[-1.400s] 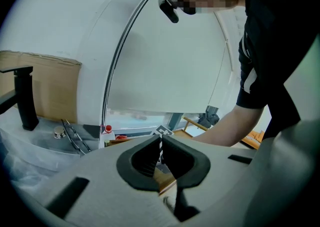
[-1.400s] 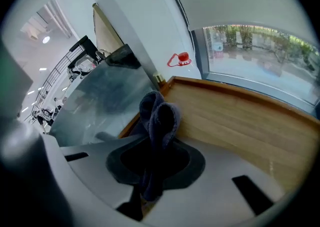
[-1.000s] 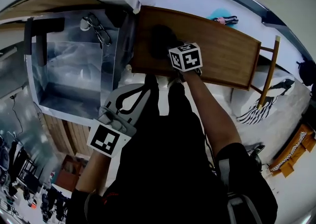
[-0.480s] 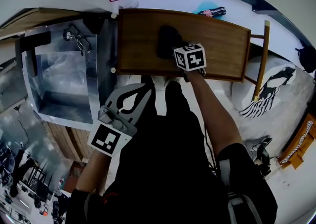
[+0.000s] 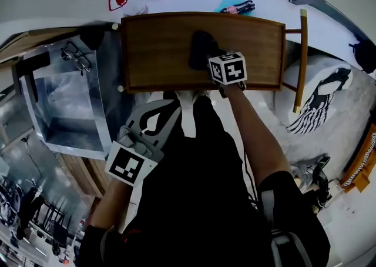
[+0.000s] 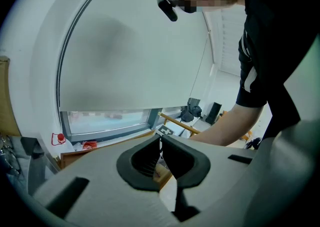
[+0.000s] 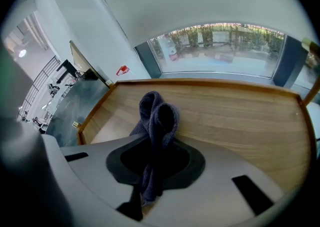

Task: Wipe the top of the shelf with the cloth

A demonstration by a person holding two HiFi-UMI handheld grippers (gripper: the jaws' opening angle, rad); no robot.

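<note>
Grey cloth (image 7: pixel 156 116), clenched bunched in the right gripper (image 7: pixel 156 147) mid-way along the shelf (image 5: pixel 154 54), risked missing corners; the left gripper (image 6: pixel 161 147) hung closed, empty.

No lettering is legible; the red label (image 5: pixel 118 1) is too small to read.

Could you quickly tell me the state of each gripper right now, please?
Left gripper: closed, fingers together, holding nothing.
Right gripper: closed on the cloth.
</note>
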